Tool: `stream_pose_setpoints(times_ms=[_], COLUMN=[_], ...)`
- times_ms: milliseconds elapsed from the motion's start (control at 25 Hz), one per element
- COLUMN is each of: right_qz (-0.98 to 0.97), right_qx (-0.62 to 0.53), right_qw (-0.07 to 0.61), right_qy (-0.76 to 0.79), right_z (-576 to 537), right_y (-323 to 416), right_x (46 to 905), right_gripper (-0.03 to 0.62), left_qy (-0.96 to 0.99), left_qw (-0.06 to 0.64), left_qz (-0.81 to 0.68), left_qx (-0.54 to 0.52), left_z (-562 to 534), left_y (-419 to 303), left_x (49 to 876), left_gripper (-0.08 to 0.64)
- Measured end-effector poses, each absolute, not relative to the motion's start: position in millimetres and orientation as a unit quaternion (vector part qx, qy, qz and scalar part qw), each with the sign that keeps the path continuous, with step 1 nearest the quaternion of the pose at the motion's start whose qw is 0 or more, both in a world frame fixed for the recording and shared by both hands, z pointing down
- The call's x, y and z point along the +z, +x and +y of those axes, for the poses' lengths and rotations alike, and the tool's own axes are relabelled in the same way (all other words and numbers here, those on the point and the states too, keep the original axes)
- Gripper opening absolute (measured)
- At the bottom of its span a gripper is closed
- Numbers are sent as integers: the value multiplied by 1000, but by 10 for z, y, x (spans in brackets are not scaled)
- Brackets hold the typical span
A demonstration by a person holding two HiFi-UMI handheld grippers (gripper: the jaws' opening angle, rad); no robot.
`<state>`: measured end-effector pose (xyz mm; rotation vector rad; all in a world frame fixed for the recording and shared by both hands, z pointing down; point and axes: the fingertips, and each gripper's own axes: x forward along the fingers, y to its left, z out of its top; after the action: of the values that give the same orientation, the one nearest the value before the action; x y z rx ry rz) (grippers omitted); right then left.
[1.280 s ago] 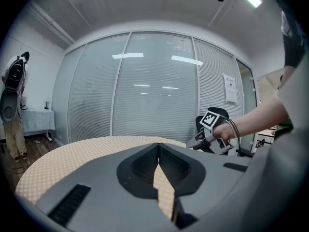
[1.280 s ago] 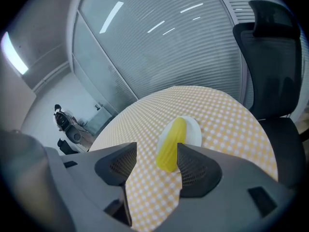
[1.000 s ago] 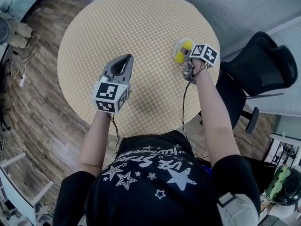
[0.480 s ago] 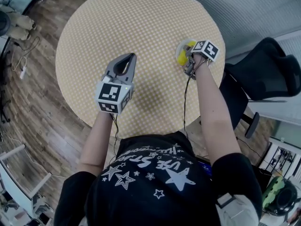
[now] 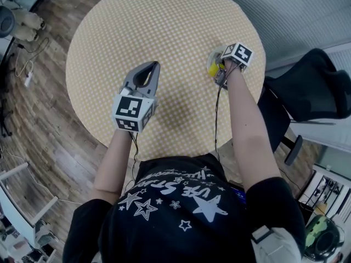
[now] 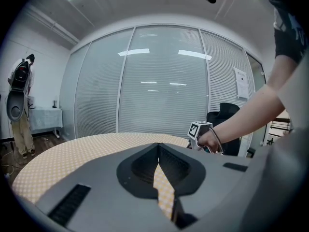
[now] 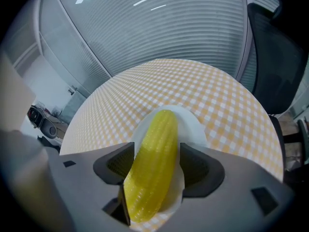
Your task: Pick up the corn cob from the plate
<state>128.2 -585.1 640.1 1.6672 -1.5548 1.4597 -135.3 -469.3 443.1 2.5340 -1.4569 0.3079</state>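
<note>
A yellow corn cob (image 7: 154, 163) lies on a small white plate (image 7: 195, 127) near the right edge of the round checked table (image 5: 164, 21). My right gripper (image 7: 157, 149) points steeply down over it, open, with a jaw on each side of the cob and white plate showing between the cob and the right jaw. From the head view only a bit of the corn cob (image 5: 215, 68) and plate (image 5: 211, 57) shows beside the right gripper (image 5: 220, 71). My left gripper (image 5: 154, 66) hovers over the table's near middle, shut and empty; its jaws meet at the tips (image 6: 158, 146).
A black office chair (image 5: 312, 86) stands just right of the table, close to my right arm. Wood floor (image 5: 33, 119) lies to the left. Glass walls with blinds (image 6: 159, 81) stand beyond the table.
My right gripper has sunk down over the plate, so its jaws now straddle the corn and cover more of it. The left gripper has stayed in place.
</note>
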Motion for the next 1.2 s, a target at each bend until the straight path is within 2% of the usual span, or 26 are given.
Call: stream_pose_setpoints(times_ms=[160,360,720,960,1200], right_qz=[-548,-554,-583,-602,-634], right_qx=[530,497,451,442,456], right_qw=[249,342,380,346,281], right_qy=[598,573,559,568,559], right_z=[-5857,-5797,-5781,-5811,-5778], right_y=[1286,1233,1210,1218,1260], right_x=[6463,6512,6501,6456,6209], right_gripper=[273,272,270,267,264], left_qy=[855,854,855,855,852], left_qw=[96,100,97,95,88], left_qz=[-499,-501,-499,-500,-508], left_qx=[100,103,101,100,91], left_z=[-4703,-4690,-4684,-4666,-4576], left_y=[-1351,-1365,-1304,-1340,-1531], left_x=[4414,4424,4440,4398,4288], left_gripper=[8,8,8,8,8])
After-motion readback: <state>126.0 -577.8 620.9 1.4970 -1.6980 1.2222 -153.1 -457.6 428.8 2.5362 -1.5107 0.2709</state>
